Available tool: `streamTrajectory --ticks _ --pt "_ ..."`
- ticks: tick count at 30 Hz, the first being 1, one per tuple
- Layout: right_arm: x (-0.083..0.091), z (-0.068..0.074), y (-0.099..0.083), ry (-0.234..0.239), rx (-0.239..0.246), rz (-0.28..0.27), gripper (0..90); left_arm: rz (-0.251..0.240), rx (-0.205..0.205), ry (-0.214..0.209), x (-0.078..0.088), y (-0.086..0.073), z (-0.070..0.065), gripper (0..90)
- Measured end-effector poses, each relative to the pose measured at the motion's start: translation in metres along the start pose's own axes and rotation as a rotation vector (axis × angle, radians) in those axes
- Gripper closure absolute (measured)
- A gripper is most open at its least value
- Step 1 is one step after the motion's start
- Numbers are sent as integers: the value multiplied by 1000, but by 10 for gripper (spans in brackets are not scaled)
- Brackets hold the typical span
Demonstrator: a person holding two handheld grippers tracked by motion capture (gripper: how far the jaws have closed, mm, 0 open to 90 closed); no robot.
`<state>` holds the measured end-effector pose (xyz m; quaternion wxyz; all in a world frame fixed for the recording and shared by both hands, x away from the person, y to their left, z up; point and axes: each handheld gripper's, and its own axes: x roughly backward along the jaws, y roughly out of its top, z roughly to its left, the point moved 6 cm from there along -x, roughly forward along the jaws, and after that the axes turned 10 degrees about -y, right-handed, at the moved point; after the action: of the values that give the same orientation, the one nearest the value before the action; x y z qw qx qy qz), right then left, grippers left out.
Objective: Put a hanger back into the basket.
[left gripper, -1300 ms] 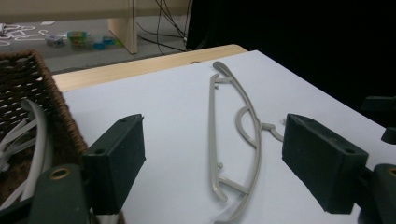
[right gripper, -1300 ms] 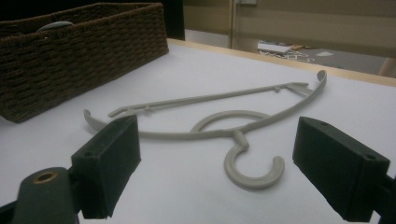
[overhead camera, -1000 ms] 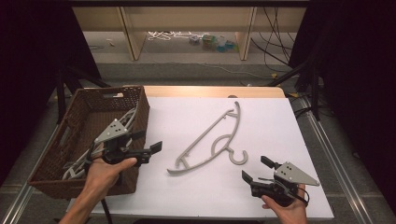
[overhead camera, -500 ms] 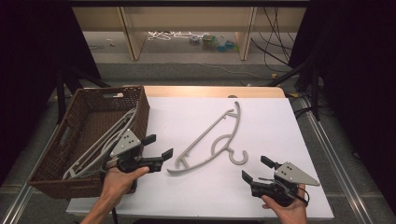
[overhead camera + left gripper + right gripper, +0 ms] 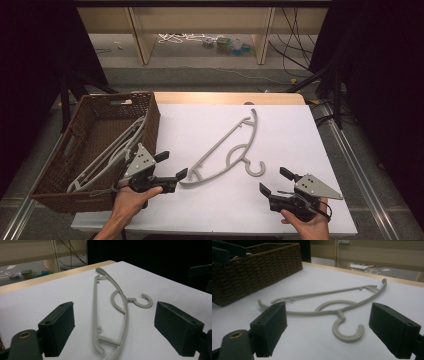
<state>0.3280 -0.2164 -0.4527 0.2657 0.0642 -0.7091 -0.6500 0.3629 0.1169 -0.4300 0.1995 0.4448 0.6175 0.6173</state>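
High view: we find the grey hanger (image 5: 227, 150) lying flat on the white desk (image 5: 300, 130), centre of frame, its hook toward lower right. We judge it light, stiff, smooth moulded plastic, thin enough to slip; the near end of its arm, or the neck by the hook, offers the best hold. The left gripper (image 5: 170, 172) sits just beside that near end, fingers apart and empty. The right gripper (image 5: 275, 182), lower right, is likewise spread and empty. The wicker basket (image 5: 50, 190), at left, already holds similar hangers (image 5: 107, 152).
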Motion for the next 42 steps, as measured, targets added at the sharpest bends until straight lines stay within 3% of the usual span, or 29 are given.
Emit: streamTrajectory --ticks 3,4,11,21,28,32,38,41,42 --pt "0 0 0 -5 0 -1 158 6 13 -6 -3 -2 -2 162" --pt "0 0 0 -7 2 -6 158 12 -4 -9 -4 -2 -2 162" --pt "1 0 0 -1 1 -2 158 31 -5 -30 -14 -3 -9 162" --pt "0 2 0 9 4 -4 157 114 -41 -85 -44 -4 -23 162" --pt "2 5 -1 6 -11 34 158 150 -54 -102 -62 -3 -23 162" --pt "2 5 0 6 -18 25 158 172 -59 -114 -70 -3 -23 162" --pt "2 6 -1 10 -16 37 158 252 -72 -151 -92 -10 -23 164" --pt "2 6 -1 7 -11 36 158 285 -56 -153 -102 -14 -21 164" --pt "2 6 -1 7 -13 34 158 314 -75 -157 -105 -15 -19 164"
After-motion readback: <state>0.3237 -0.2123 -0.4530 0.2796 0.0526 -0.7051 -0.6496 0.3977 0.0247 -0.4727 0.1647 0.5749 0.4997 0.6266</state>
